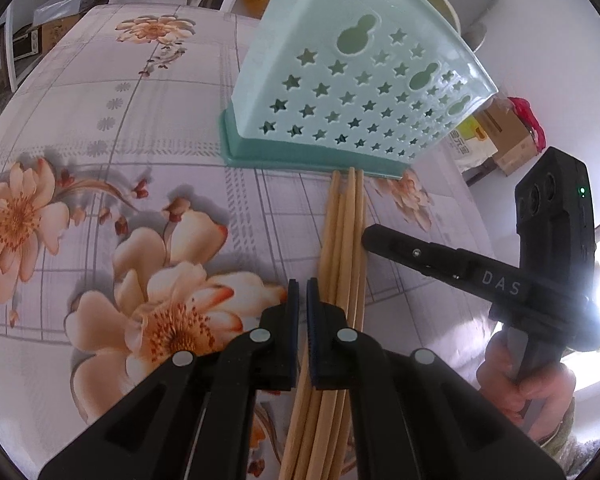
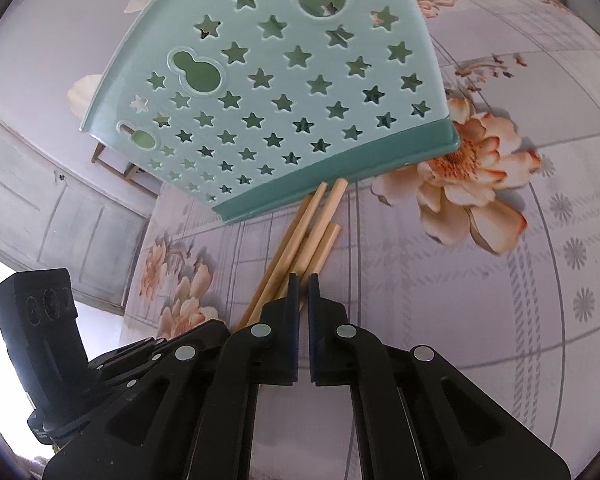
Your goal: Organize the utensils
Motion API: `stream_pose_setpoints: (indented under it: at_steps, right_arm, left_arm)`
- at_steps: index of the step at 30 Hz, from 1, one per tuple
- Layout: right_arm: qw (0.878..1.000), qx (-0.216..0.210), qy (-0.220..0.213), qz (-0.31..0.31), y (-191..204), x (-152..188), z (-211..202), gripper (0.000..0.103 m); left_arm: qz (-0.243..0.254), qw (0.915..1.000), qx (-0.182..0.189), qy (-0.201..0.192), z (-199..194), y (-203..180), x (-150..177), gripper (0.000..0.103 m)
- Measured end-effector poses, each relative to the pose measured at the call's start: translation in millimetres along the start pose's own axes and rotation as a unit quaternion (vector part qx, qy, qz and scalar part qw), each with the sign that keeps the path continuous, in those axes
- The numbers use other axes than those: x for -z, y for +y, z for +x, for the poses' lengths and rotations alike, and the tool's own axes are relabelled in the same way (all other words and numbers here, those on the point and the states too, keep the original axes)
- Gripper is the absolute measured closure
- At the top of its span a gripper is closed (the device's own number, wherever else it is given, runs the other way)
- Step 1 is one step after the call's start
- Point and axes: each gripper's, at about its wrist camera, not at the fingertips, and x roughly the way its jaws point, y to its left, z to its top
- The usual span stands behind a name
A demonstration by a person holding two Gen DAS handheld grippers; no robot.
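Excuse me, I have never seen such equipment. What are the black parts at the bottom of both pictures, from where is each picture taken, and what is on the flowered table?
There is no robot here. A person holds a hand tool with a two-finger claw in each hand, and a wide-angle camera on each tool looks forward along its fingers. One picture comes from the left claw, the other from the right claw. Both claws are shut. In the left view you also see the right tool from the side, gripped by the person's hand.

On the flowered tablecloth stands a pale green utensil holder with star-shaped holes. A bundle of wooden chopsticks lies in front of it, tips near its base. The claws are at the bundle, but whether either grips a stick I cannot tell.
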Motion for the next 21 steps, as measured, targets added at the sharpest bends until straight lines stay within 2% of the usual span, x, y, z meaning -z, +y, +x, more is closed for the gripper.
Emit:
stream_pose_setpoints:
  at_steps: [12,14,19,21]
  right_arm:
    - [0.998,0.04,-0.012,-0.042,17,-16,14,0.102]
    - [0.998,0.046,-0.013,-0.05,20,-18,15,0.102]
    - [0.997,0.052,-0.011,-0.06,20,-26,17,0.103]
    - [0.997,0.051,-0.007,-0.061,17,-30,17,0.103]
  left_arm:
    - [-0.009,0.9997,0.003,-0.023,11,0,-14,0.101]
    - [-0.018,0.9995,0.013,-0.024,13,2,-14,0.101]
    - [-0.049,0.9966,0.066,-0.008,22,4,-13,0.101]
    - [-0.038,0.9972,0.064,-0.007,26,-4,-13,0.101]
